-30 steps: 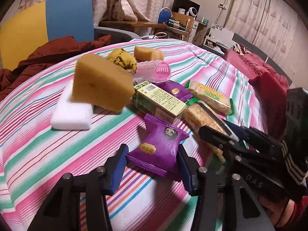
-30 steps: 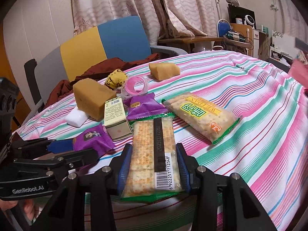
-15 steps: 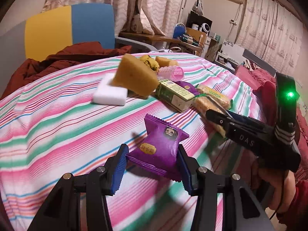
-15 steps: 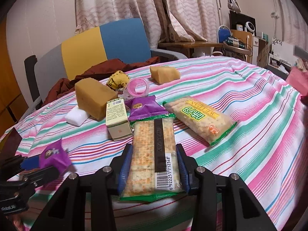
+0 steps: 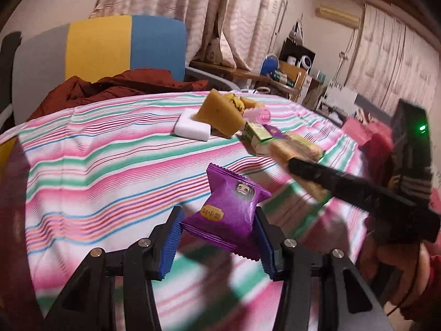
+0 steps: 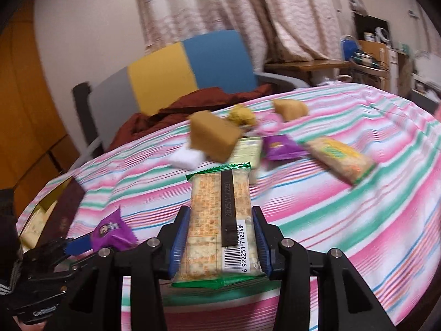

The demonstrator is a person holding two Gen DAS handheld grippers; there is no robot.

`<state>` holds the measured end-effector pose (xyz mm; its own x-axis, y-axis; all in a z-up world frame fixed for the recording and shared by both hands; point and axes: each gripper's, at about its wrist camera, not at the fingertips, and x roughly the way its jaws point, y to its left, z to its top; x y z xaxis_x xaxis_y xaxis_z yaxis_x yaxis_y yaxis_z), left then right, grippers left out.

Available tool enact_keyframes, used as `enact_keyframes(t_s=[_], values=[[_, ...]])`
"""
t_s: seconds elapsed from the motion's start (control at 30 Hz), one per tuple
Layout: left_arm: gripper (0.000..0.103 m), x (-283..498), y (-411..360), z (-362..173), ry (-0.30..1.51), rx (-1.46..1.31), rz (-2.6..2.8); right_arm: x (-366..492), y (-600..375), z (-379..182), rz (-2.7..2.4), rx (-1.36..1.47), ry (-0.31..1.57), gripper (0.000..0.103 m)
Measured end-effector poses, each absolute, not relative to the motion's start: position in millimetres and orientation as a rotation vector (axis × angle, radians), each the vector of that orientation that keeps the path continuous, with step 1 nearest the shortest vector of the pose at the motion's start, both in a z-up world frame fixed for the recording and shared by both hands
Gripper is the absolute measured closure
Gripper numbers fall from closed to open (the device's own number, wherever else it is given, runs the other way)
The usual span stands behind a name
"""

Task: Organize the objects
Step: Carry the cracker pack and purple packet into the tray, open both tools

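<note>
Left gripper (image 5: 217, 237) pinches a purple snack bag (image 5: 230, 209) (lifted off the cloth). Right gripper (image 6: 219, 244) holds a cracker pack (image 6: 220, 226), w/ more snacks far behind.

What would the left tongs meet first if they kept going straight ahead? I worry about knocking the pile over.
Probably bare striped tablecloth: the left tongs, gripping the purple snack packet, point downward short of the white block and sponge. Depth is uncertain.

The left gripper (image 5: 217, 237) tilts down over the table (image 5: 110, 165), blue pads clamped on a purple packet (image 5: 228, 212). The right gripper (image 6: 219, 244), just beside it, also tilts down, pads pressing a cracker pack (image 6: 217, 220).
</note>
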<state>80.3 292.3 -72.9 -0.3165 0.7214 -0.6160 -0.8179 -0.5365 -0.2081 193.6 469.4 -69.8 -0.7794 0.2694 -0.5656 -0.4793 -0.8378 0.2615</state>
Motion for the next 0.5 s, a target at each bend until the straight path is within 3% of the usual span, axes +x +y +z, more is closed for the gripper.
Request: enact_keyframes(t_s=[0.5], values=[[0.053,83.1,170.9,-24.4,0.001,-0.744,2.163,129.3,360.6,-52.7,2.852,-0.884,0.623,0.058]])
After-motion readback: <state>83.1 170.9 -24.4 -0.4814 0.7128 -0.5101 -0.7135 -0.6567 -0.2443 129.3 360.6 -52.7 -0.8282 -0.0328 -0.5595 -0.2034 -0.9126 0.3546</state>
